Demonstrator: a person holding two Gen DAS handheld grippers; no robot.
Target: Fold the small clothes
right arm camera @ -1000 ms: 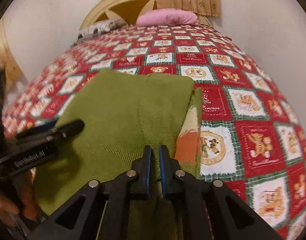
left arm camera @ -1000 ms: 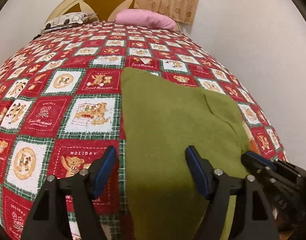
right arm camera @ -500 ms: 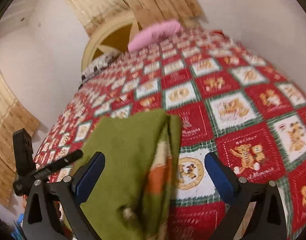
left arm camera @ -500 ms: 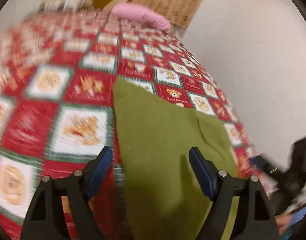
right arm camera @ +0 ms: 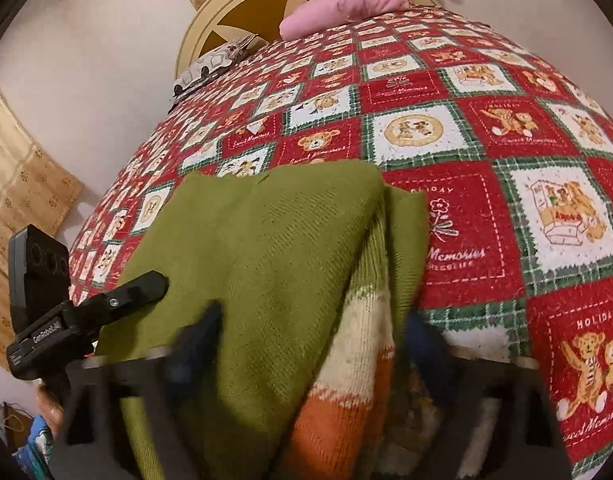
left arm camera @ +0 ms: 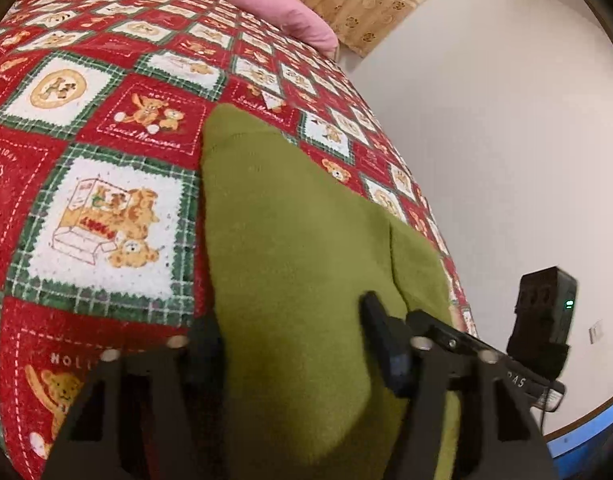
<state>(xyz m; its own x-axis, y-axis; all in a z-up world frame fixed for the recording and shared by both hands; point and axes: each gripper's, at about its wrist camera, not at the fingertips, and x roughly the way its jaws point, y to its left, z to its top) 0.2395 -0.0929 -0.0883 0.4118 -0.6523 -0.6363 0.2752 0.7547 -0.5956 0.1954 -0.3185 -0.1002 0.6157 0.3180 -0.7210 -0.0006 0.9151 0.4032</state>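
The left gripper has its fingers spread either side of the folded green sweater on the bed; a second ago they stood wider. The right gripper, then pinched shut on the sweater, now straddles it with fingers apart. Beyond, the teddy-bear quilt runs to a pink pillow.

Olive-green knit garment, folded into a thick stack, cream and orange striped layer showing along its edge, lying between the spread fingers of each claw

Olive-green sweater, cream-orange stripes; red-green teddy-bear quilt.
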